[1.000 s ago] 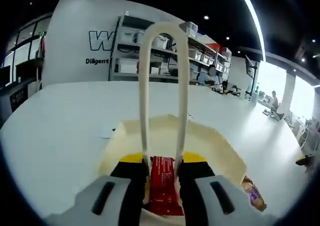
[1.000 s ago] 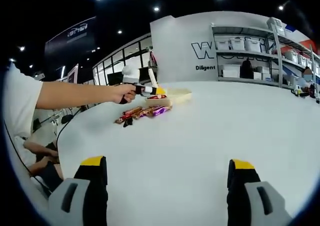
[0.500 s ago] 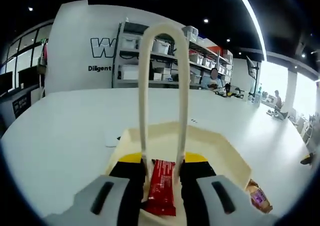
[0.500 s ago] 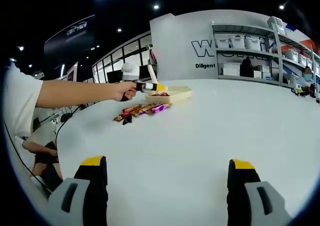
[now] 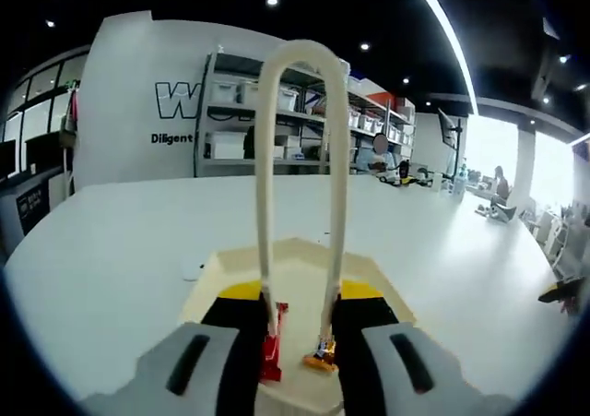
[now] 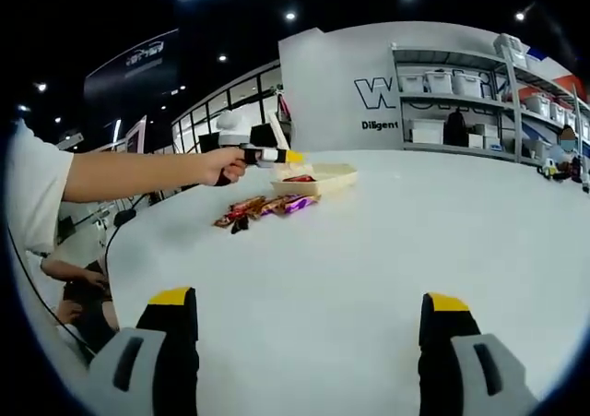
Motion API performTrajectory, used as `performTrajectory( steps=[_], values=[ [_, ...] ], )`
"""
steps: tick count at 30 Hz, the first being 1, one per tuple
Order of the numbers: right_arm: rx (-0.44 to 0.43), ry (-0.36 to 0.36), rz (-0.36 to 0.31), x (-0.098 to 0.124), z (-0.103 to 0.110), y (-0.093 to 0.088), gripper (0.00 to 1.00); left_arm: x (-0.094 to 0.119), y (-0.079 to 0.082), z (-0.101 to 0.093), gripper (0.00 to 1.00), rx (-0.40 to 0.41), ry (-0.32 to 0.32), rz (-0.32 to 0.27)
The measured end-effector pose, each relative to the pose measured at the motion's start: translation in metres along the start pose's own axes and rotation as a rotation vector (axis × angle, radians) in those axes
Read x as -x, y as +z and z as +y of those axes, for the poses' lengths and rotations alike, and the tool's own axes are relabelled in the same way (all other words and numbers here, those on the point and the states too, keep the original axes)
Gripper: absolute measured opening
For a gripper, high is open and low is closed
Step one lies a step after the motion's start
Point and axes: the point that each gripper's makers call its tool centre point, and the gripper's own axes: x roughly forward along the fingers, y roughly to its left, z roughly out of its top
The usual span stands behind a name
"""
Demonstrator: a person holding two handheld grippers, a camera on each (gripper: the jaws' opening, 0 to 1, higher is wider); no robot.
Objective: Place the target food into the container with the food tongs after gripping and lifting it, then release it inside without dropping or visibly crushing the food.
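White table [image 6: 369, 250] ahead: left gripper [image 5: 297, 338], jaws pinching the tongs [image 5: 300, 158], hovers over the container [image 5: 295, 268], red bar [image 6: 300, 179] apparently released inside; next, withdraw while the right gripper [image 6: 300, 342] idles, jaws spread.

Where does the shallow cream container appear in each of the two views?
Left gripper view: the shallow cream container lies low in the middle, behind the tongs.
Right gripper view: it sits small, left of centre, on the white table, beside the person's hand.
Shared landmark: the white wall with black lettering.
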Motion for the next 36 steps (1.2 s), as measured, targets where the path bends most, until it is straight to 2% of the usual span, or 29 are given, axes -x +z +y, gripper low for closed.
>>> performTrajectory(
  steps=[11, 15, 19, 22, 24, 27, 29, 32, 36],
  values=[
    [0.010, 0.022, -0.019, 0.007, 0.016, 0.003, 0.99, 0.030, 0.003, -0.049, 0.25, 0.017, -0.081, -0.029],
    [0.012, 0.025, -0.030, 0.011, 0.019, 0.005, 0.99, 0.042, 0.000, -0.068, 0.25, 0.017, -0.085, -0.032],
    [0.005, 0.037, -0.052, 0.015, 0.026, 0.009, 0.99, 0.051, -0.001, -0.091, 0.25, 0.029, -0.091, -0.079],
    [0.008, 0.040, -0.054, 0.018, 0.029, 0.009, 0.99, 0.052, -0.006, -0.105, 0.25, 0.019, -0.103, -0.071],
    [0.011, 0.043, -0.056, 0.021, 0.030, 0.009, 0.99, 0.053, -0.008, -0.111, 0.25, -0.011, -0.108, -0.066],
    [0.010, 0.040, -0.062, 0.023, 0.029, 0.009, 0.99, 0.054, -0.009, -0.117, 0.25, 0.011, -0.118, -0.069],
    [0.005, 0.038, -0.070, 0.025, 0.029, 0.010, 0.99, 0.054, -0.012, -0.120, 0.25, -0.003, -0.118, -0.066],
    [-0.006, 0.045, -0.081, 0.029, 0.031, 0.012, 0.99, 0.054, -0.018, -0.121, 0.25, -0.031, -0.103, -0.058],
    [0.002, 0.045, -0.084, 0.031, 0.033, 0.013, 0.99, 0.051, -0.030, -0.116, 0.25, -0.002, -0.080, -0.044]
  ],
)
